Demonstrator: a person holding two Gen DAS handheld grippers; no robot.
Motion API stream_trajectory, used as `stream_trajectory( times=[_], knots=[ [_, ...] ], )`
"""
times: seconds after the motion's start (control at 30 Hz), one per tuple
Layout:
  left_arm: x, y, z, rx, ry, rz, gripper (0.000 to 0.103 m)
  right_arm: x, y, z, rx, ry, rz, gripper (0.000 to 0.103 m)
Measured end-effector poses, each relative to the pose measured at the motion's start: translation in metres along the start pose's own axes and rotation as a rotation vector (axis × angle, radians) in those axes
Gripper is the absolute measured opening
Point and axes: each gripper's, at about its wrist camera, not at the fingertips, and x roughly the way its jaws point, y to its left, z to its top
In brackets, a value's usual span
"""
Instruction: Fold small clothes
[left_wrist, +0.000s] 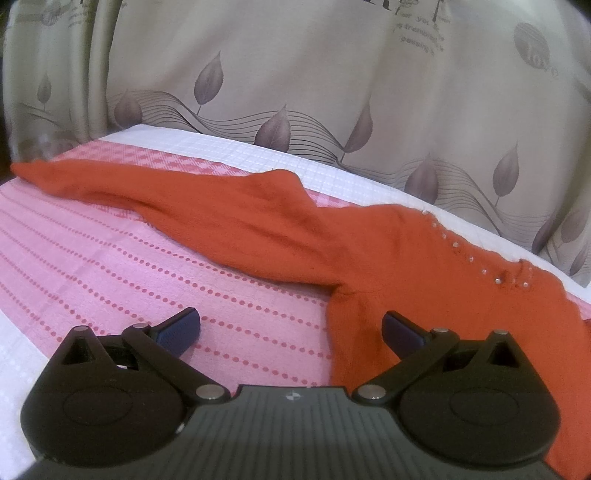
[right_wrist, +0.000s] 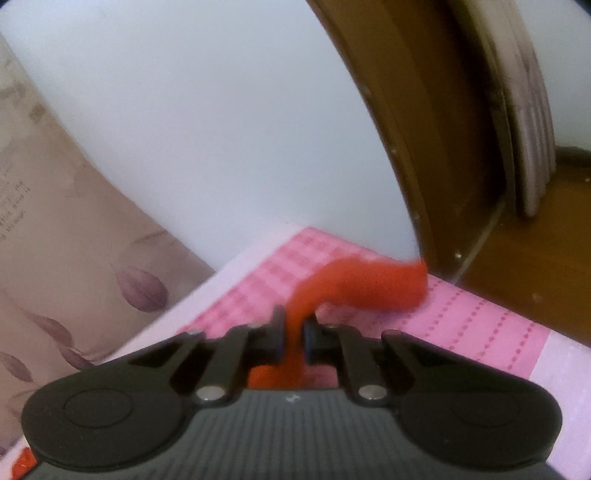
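Right tool (right_wrist: 294, 334) apparently pinches orange sleeve (right_wrist: 369, 284).

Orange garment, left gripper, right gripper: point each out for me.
orange garment (left_wrist: 369, 251), left wrist view, on its body.
left gripper (left_wrist: 290, 328), left wrist view, midway between open fingertips.
right gripper (right_wrist: 294, 332), right wrist view, midway between fingertips clamping orange cloth.

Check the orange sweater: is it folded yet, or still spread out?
Still spread. The orange sweater lies open on the pink cloth, one sleeve stretched out; the right gripper pinches another end.

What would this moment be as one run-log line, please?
left tongs: open, above towel | right tongs: shut on sleeve | fold: not done
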Motion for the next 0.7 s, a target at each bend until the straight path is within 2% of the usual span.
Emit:
stream_trajectory(
  times=[0.23, 0.47, 0.6, 0.7],
  knots=[
    [0.0, 0.001, 0.001, -0.012, -0.002, -0.003, 0.103, -0.026, 0.036, 0.008, 0.027, -0.013, 0.136, 0.01],
    [0.0, 0.0, 0.001, -0.014, -0.002, -0.003, 0.103, -0.038, 0.082, -0.007, 0.102, 0.021, 0.285, 0.01],
    [0.0, 0.001, 0.0, -0.013, -0.002, -0.002, 0.103, -0.046, 0.132, -0.027, 0.083, 0.042, 0.381, 0.01],
    [0.0, 0.001, 0.0, -0.014, -0.002, -0.003, 0.103, -0.046, 0.182, -0.055, 0.042, 0.07, 0.457, 0.01]
  ],
)
